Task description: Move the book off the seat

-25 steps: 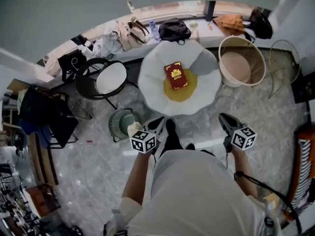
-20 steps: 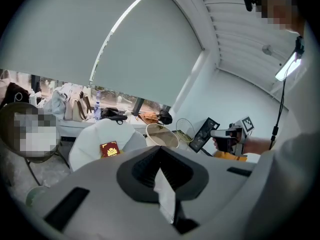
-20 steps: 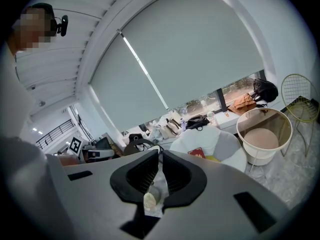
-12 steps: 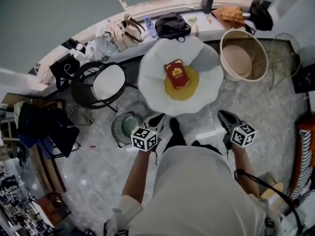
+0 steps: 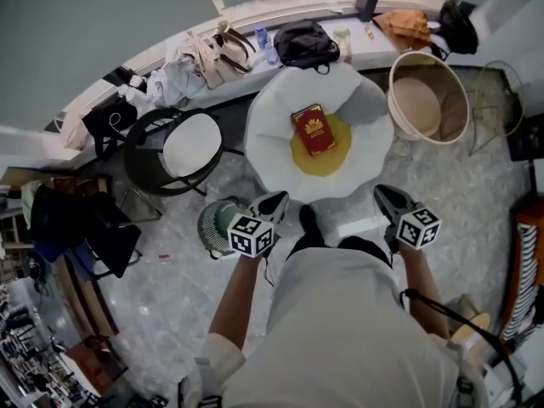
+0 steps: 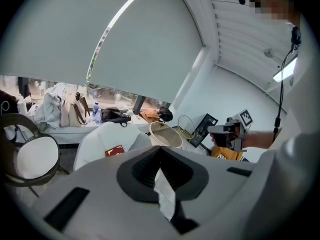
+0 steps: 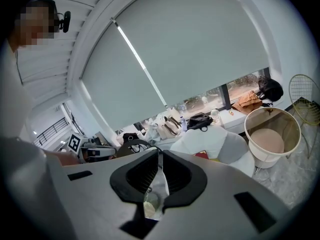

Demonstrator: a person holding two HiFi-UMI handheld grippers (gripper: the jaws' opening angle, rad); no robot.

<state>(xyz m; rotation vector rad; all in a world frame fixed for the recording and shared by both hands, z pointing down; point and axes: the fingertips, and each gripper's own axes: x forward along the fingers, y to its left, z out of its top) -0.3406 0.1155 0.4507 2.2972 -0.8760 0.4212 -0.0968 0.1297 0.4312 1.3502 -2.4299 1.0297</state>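
Observation:
A dark red book with gold print lies flat on the yellow seat cushion of a white petal-shaped chair. The book also shows small in the left gripper view, and only a corner of the book in the right gripper view. My left gripper is held near the chair's front edge, to its left, jaws shut and empty. My right gripper sits at the chair's front right, also shut and empty. Both stay short of the book.
A round black chair with a white seat stands to the left. A beige round tub is at the right. Bags and a bottle line the window ledge behind. A green stool sits by my left gripper.
Across the three head views the chair and book drift slightly rightward and the green stool comes nearer my left gripper. Both grippers keep about the same spot, jaws unchanged.

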